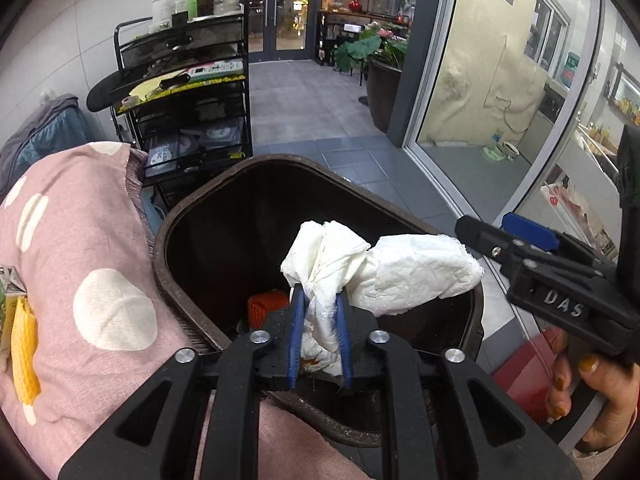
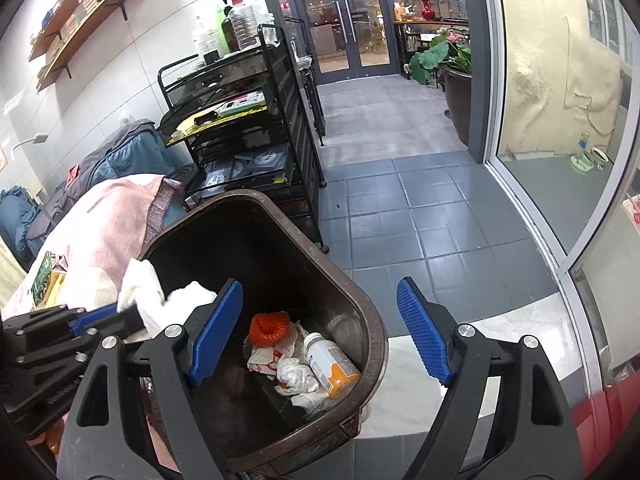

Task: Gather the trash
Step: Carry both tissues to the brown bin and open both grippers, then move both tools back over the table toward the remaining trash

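White crumpled tissue (image 1: 384, 276), pinched between the blue pads of the left gripper (image 1: 320, 304), which is nearly closed on it; the wad hangs over the open mouth of a dark brown bin (image 1: 176, 224). Left wrist view, further items: an orange net ball (image 1: 264, 306) lying at the bottom of the bin; a pink blanket with white dots (image 1: 84, 264) just beside the bin on the left, touching its rim; a yellow mesh sleeve (image 1: 23, 356) and the corner of a green carton (image 1: 8, 288) on that blanket; a black wire cart (image 1: 188, 92) behind, with bottles on its top shelf; grey tiled floor (image 1: 320, 92); the right gripper (image 1: 508, 236) at the right edge, held by a hand (image 1: 592, 392). Right wrist view: the right gripper (image 2: 320, 328) with its blue pads spread wide and nothing between them, held above the bin (image 2: 372, 344). Contents of the bin seen here: the orange net ball (image 2: 269, 328), a white bottle with an orange label (image 2: 330, 364), crumpled paper (image 2: 296, 376) and a printed wrapper (image 2: 264, 360). The left gripper (image 2: 92, 316) enters from the left, the tissue (image 2: 156, 296) in it at the bin's left rim. The pink blanket (image 2: 108, 224) and green carton (image 2: 42, 276) lie to the left.
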Demonstrator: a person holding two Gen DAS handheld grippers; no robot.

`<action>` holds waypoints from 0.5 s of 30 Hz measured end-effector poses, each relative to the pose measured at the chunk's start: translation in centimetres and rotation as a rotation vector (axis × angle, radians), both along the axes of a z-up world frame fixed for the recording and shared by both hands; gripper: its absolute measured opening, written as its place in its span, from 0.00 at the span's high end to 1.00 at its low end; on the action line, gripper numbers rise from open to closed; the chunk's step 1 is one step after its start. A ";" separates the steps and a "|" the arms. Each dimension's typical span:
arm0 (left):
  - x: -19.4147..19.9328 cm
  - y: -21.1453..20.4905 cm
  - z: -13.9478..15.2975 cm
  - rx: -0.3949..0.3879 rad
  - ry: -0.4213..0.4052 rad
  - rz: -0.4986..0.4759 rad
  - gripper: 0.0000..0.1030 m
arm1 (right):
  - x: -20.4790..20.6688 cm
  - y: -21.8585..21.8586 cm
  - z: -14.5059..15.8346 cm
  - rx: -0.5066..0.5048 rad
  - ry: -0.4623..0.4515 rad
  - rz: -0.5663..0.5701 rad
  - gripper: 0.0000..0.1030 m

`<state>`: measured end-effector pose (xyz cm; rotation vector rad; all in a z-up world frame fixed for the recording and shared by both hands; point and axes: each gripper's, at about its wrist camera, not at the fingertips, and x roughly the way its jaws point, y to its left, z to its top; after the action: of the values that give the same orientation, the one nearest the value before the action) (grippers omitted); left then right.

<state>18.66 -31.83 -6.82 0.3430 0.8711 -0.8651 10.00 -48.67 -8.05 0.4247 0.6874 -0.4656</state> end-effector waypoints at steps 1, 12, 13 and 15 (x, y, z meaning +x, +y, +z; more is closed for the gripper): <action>0.1 0.1 -0.1 -0.001 0.010 -0.004 0.70 | 0.0 -0.1 0.0 0.000 0.001 -0.002 0.23; -0.4 1.3 1.0 -0.035 -0.068 0.039 0.14 | 0.1 -0.3 0.2 0.009 -0.008 -0.007 0.21; -0.6 1.6 1.3 -0.049 -0.070 0.048 0.12 | 0.0 -0.2 0.2 0.009 -0.010 -0.005 0.21; -0.5 2.2 1.8 -0.072 -0.065 0.057 0.10 | 0.0 -0.1 0.3 0.007 -0.014 -0.006 0.19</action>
<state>18.19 -29.62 -5.01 0.2807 0.7839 -0.8263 10.05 -48.74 -7.71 0.4359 0.6746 -0.4659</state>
